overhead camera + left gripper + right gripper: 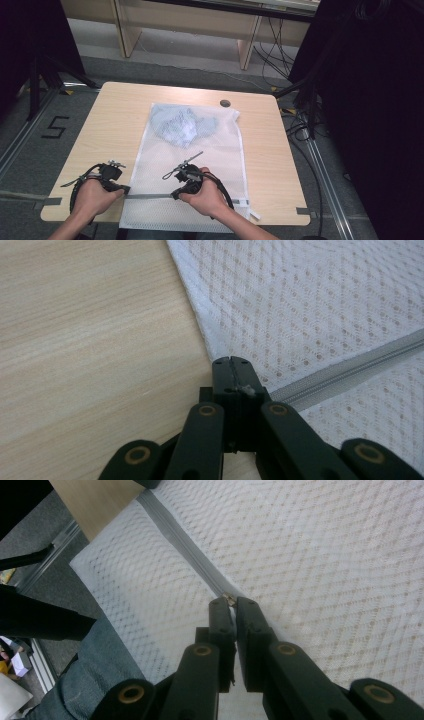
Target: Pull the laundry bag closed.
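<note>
A white mesh laundry bag (pixel 192 160) lies flat on the wooden table (pixel 110 120), and a light blue garment (pixel 182 125) shows through its far end. A grey zipper (pixel 150 196) crosses the bag near the front edge. My left gripper (pixel 125 190) is at the bag's left edge, jaws shut on the end of the zipper (pixel 350 370); its tips (pixel 231 362) rest against the mesh (pixel 310 300). My right gripper (pixel 175 195) sits further along the zipper (pixel 180 535), and its jaws (pixel 231 601) are shut on the small metal zipper pull.
A small dark round cap (pixel 225 103) sits in the table near the far edge. The bag's near end hangs over the front edge, above the person's knee in jeans (pixel 85 680). Black stands (pixel 45 70) flank the table, with cables on the floor at the right.
</note>
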Action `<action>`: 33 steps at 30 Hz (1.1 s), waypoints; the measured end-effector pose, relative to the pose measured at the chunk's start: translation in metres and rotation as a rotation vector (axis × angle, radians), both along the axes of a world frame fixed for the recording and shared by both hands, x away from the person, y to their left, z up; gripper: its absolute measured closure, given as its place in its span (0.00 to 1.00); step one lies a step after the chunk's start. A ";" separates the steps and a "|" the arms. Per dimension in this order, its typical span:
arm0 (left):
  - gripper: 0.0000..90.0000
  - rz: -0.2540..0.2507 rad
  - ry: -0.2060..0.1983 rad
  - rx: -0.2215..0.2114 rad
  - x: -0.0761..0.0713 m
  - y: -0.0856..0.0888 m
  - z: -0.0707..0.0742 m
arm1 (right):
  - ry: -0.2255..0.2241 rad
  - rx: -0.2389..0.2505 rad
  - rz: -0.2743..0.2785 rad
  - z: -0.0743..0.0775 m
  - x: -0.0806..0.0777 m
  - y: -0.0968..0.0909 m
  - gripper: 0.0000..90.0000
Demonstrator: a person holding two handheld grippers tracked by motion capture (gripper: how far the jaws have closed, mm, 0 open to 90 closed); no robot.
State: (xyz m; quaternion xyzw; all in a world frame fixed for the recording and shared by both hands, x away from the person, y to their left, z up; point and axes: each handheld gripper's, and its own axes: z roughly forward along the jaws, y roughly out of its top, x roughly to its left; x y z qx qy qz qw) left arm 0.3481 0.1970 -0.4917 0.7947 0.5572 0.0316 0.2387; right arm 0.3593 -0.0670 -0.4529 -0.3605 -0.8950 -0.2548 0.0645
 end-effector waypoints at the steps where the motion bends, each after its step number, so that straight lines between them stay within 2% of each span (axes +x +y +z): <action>1: 1.00 0.002 -0.003 0.000 0.000 0.000 0.000 | 0.000 0.009 0.017 0.000 0.001 -0.001 0.97; 4: 1.00 0.002 -0.002 0.000 0.000 0.000 0.000 | -0.011 0.001 0.014 -0.001 0.001 -0.002 0.97; 7: 1.00 0.019 -0.007 -0.005 0.000 -0.001 -0.001 | 0.009 0.014 -0.010 0.000 -0.001 -0.003 0.97; 10: 1.00 0.001 0.001 -0.003 0.000 0.001 0.000 | 0.002 0.001 -0.005 0.000 -0.001 -0.007 0.97; 11: 1.00 0.003 0.000 -0.001 0.000 0.000 0.000 | 0.010 0.019 -0.006 0.000 -0.002 -0.007 0.97; 14: 1.00 0.005 -0.002 0.002 0.000 0.000 0.000 | 0.013 0.022 -0.010 0.000 -0.002 -0.009 0.97; 16: 1.00 0.004 -0.001 0.002 0.000 0.000 0.000 | 0.005 0.004 -0.015 0.000 -0.002 -0.011 0.97; 17: 1.00 0.018 -0.008 -0.003 0.000 -0.001 -0.001 | 0.003 0.019 -0.003 0.000 -0.001 -0.012 0.97; 19: 1.00 0.005 -0.002 0.000 0.000 0.000 0.000 | 0.011 0.020 -0.026 -0.001 -0.001 -0.014 0.97; 25: 1.00 0.005 -0.002 0.001 0.000 0.000 0.000 | -0.003 0.015 -0.004 -0.002 0.000 -0.016 0.97; 27: 1.00 0.007 -0.003 -0.001 0.000 -0.001 0.000 | 0.018 0.004 -0.030 0.000 -0.001 -0.016 0.97; 28: 1.00 0.005 -0.003 0.001 0.000 0.000 0.000 | 0.009 0.001 -0.030 -0.001 -0.001 -0.017 0.97; 30: 1.00 0.004 -0.002 0.002 0.000 -0.001 0.000 | 0.007 0.022 -0.021 -0.001 0.000 -0.019 0.97; 33: 1.00 0.005 -0.002 0.003 0.000 -0.001 0.000 | 0.008 0.021 -0.024 -0.002 0.000 -0.021 0.97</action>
